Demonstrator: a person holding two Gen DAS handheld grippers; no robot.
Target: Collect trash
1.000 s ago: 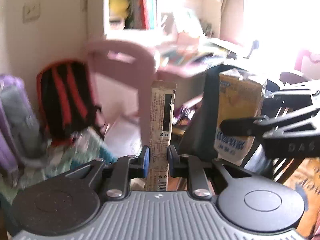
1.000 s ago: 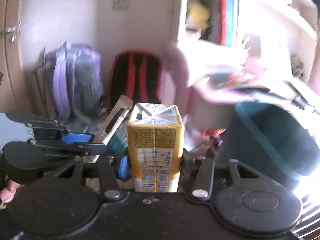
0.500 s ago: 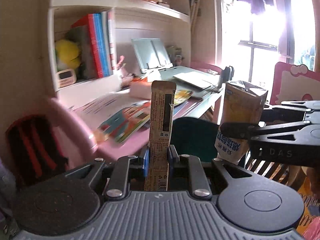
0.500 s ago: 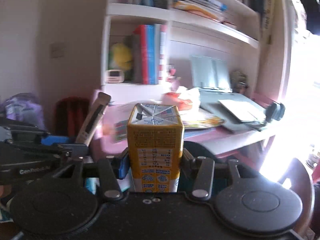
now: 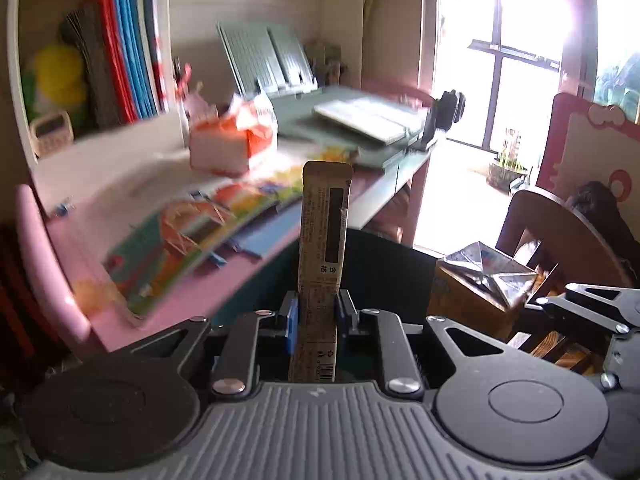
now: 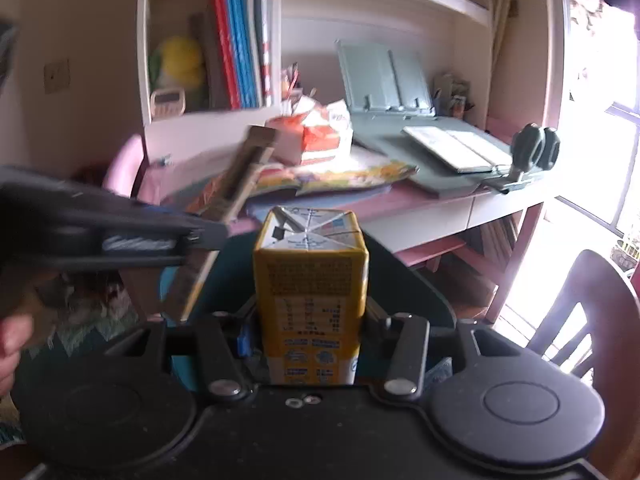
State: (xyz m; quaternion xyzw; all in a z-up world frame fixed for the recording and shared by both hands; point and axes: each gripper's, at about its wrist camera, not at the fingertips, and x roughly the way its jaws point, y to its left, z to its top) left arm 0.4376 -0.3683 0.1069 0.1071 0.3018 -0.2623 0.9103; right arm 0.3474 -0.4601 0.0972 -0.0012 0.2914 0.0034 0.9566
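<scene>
A narrow tan paper stick-wrapper [image 5: 322,256] is being held upright by the left gripper [image 5: 318,316], its fingers drawn narrow against the wrapper's sides. A yellow rectangular drink carton [image 6: 310,288] with a folded silver top is being clamped by the right gripper [image 6: 310,336], whose fingers are set wider, pressed on the carton's two flanks. Since a second ago the backpacks and wall have been swept out of both views, and the pink desk [image 6: 400,200] with its shelf of books is now being faced. The dark teal round bin [image 6: 416,292] is now being seen just behind and below both pieces of trash, its mouth open toward them. By this reading, both items are being carried over to the bin, and release over its mouth is judged to be the remaining step.
</scene>
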